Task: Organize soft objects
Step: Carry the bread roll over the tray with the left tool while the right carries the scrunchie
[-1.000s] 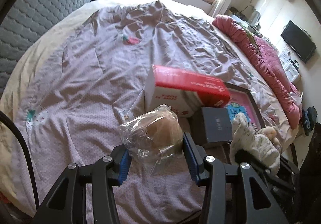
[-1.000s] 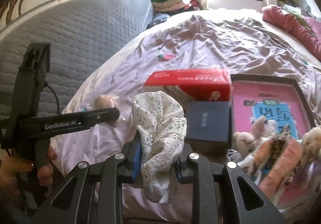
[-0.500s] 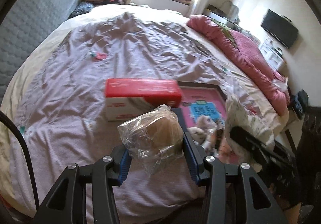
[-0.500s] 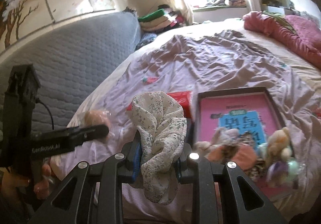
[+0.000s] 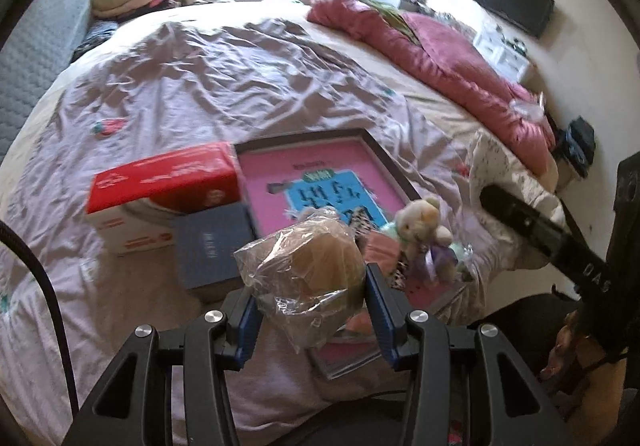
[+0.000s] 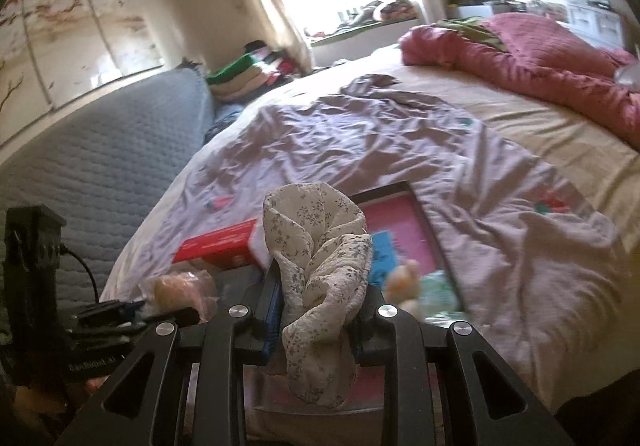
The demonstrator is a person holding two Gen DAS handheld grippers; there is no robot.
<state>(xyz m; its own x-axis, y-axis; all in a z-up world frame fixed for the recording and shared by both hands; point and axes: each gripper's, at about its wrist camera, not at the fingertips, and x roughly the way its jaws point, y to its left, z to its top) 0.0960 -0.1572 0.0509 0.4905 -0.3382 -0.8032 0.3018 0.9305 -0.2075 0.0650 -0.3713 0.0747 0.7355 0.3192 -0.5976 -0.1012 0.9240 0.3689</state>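
The left tongs are shut part way on a tan soft toy in a clear bag, which is squeezed between the blue pads. The right tongs are shut almost all the way on a white flowered cloth. Both are held up above the near edge of the pink tray on the bed. A small bear toy is seen in the tray. A red box and a blue box are set just beside the tray.

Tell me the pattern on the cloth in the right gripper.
Cream cloth with small grey-blue flowers; clearest in the right wrist view.
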